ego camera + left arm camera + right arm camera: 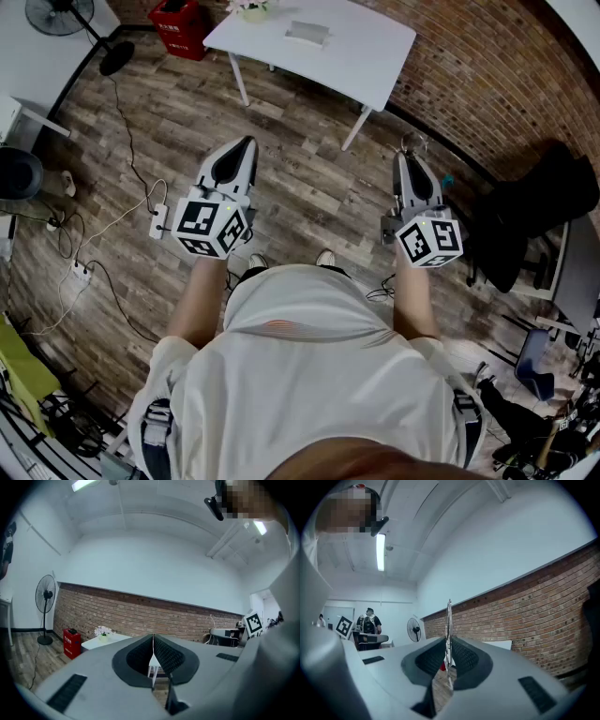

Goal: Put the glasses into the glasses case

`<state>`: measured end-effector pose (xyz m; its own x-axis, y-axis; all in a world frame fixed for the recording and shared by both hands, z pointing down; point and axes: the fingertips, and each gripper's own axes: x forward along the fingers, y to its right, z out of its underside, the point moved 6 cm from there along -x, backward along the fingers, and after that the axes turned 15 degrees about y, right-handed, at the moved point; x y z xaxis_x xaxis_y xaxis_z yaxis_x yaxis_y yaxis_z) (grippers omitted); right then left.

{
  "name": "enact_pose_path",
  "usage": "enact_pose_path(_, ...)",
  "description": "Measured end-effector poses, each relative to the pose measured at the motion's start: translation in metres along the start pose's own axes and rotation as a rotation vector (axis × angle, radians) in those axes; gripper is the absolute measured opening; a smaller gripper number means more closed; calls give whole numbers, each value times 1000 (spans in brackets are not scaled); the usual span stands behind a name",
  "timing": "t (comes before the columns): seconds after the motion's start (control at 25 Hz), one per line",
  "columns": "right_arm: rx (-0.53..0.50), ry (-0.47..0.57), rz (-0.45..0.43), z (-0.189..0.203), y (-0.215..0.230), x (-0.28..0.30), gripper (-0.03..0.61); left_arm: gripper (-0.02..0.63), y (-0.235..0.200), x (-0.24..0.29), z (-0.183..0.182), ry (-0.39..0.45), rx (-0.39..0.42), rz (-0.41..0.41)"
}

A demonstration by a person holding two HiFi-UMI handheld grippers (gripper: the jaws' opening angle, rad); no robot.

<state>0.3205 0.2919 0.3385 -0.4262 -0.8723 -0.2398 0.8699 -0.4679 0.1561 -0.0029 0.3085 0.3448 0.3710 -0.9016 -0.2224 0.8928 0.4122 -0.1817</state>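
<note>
Right gripper [448, 641] level, jaws clamped on glasses [448, 611], thin frame edge-on, poking above pads. Left gripper [153, 637] level, jaws together, nothing between. Grey glasses case [307, 33] near middle of white table [375, 61], well apart from both grippers.

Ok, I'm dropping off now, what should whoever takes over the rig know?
The left gripper is shut and empty, held level.
The right gripper is shut on what look like thin metal-rimmed glasses, seen edge-on.
A flat grey case lies on the white table ahead, near a small flower pot; open or closed, I cannot tell.
Done: glasses in grip.
Left: reach the table, put them into the case.
</note>
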Motion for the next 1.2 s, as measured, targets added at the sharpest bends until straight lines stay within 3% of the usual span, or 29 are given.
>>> enact_pose_path(0.64,10,-35,-15,14,2,-1,91,18,4,-5,8,-5,-20,13)
enact_pose_path(1.2,-20,-33,-84,24,-63,30,95,18,-49,-20,12,-13,-75,57)
